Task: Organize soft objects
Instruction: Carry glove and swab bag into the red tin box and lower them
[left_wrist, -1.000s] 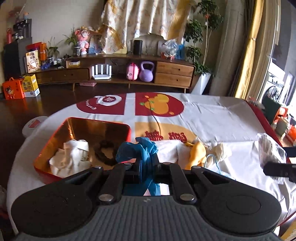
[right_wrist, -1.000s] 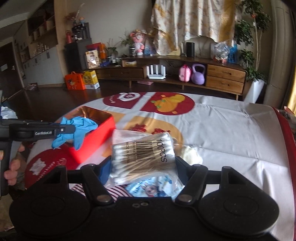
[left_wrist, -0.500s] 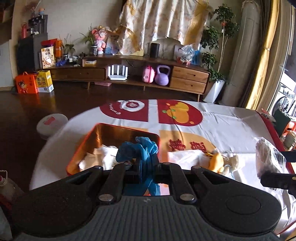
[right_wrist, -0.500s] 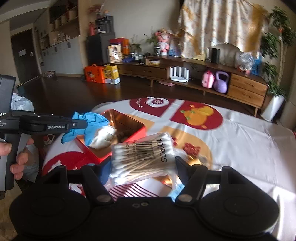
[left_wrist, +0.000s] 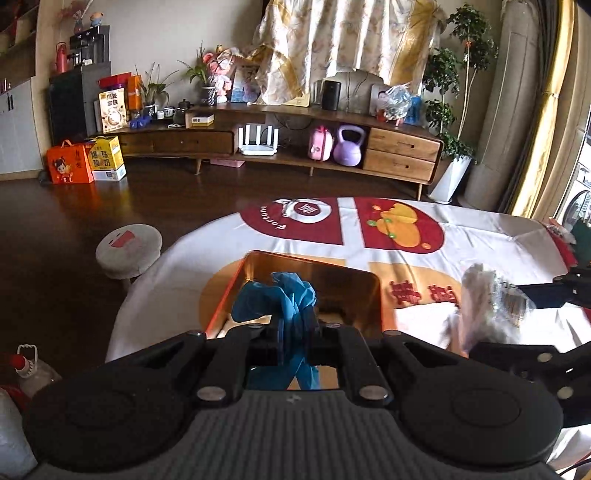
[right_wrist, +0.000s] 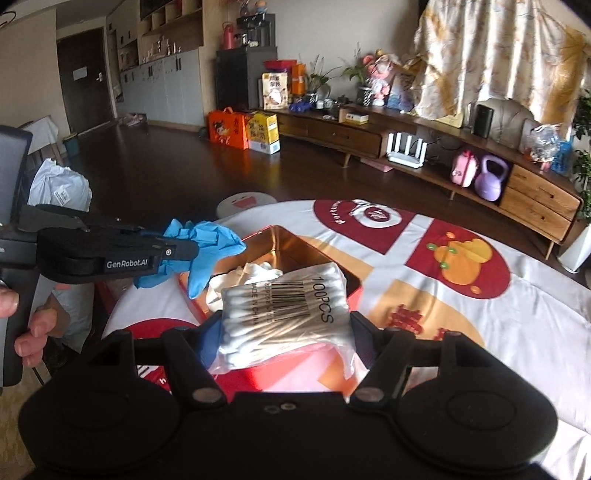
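Left gripper (left_wrist: 295, 341): clamped on a blue glove (left_wrist: 284, 299), frame centre.
Right gripper (right_wrist: 286, 325): gripping a cotton-swab bag (right_wrist: 284, 310).
Red tin (right_wrist: 314, 247): behind both, white cloth inside.

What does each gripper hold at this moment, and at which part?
The left gripper pinches the crumpled blue glove around its bunched middle. The right gripper grips the bag of cotton swabs across its two sides.

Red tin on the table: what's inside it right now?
In the right wrist view, the red tin holds crumpled white cloth against a bare gold lining. The cotton swab bag in the right gripper covers its near part, so that stays unseen.
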